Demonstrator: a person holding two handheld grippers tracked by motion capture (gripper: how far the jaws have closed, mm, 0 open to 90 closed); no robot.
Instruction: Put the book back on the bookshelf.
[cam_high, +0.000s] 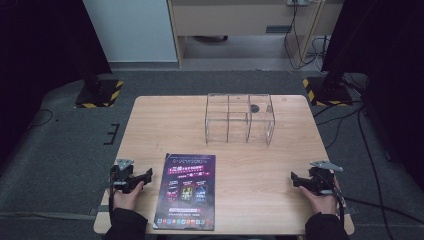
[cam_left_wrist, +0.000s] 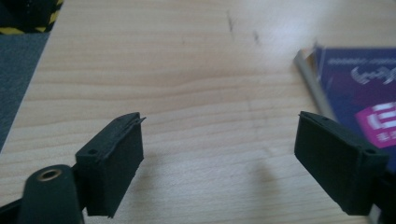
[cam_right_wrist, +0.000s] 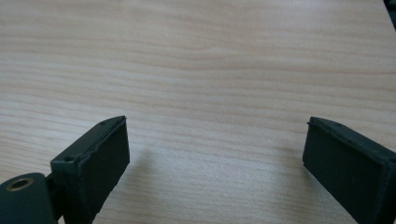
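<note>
A dark purple magazine (cam_high: 186, 190) lies flat at the front middle of the wooden table (cam_high: 165, 125). Behind it, toward the back right, stands a clear acrylic organiser (cam_high: 240, 117) with several compartments. My left gripper (cam_high: 145, 176) rests near the front left corner, just left of the magazine, its jaws wide open over bare wood. In the left gripper view the magazine (cam_left_wrist: 369, 93) shows at the right, next to the right fingertip (cam_left_wrist: 336, 168). My right gripper (cam_high: 295, 179) rests at the front right, open, with only wood between its jaws (cam_right_wrist: 215, 168).
Grey carpet surrounds the table. Two stands with yellow-black striped bases (cam_high: 99, 93) (cam_high: 327, 90) flank the far corners. Cables (cam_high: 370, 165) trail across the floor on the right. A wooden cabinet (cam_high: 240, 20) stands at the back.
</note>
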